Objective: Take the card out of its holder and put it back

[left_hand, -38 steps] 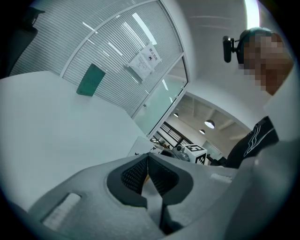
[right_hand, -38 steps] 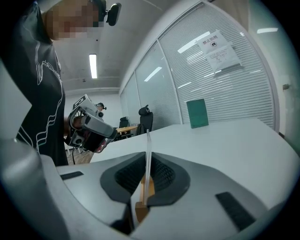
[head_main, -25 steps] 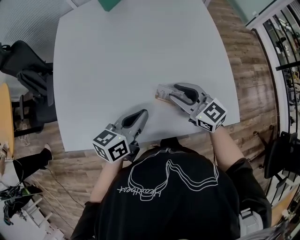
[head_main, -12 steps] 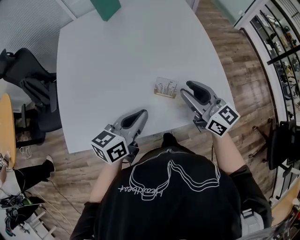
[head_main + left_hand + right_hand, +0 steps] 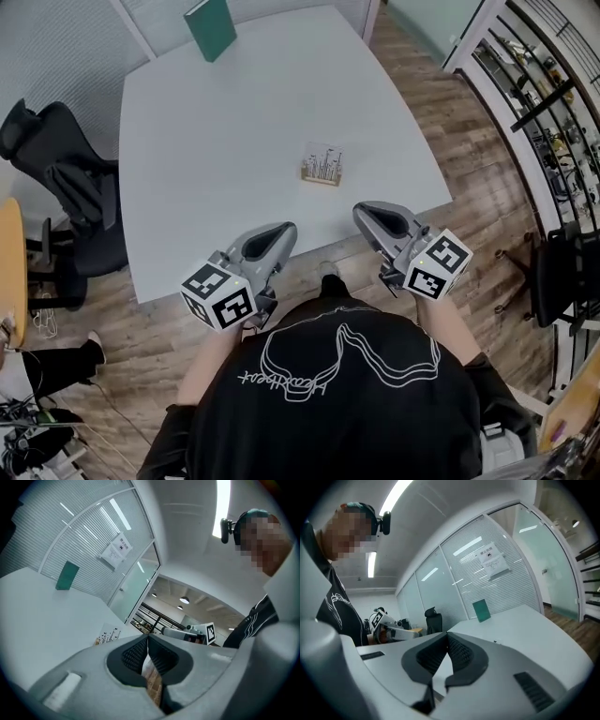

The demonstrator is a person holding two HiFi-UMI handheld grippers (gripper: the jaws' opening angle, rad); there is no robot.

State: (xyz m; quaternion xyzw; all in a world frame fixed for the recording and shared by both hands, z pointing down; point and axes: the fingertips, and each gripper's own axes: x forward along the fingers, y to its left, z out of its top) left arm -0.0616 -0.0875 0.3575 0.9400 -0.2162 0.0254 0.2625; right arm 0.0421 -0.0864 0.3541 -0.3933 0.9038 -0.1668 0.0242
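Now the white printed card [image 5: 323,159] stands upright in its wooden holder [image 5: 319,179], long edge sideways; left gripper [image 5: 286,228] and right gripper [image 5: 361,212] point forward, jaws closed, empty.

Looks like a regular office meeting room to me: big white table [image 5: 234,141], black swivel chair [image 5: 67,183] off to the side, glass partition walls [image 5: 506,590] with blinds, a notice [image 5: 491,558] stuck up, strip light [image 5: 399,496] overhead, wood-plank floor [image 5: 441,112].
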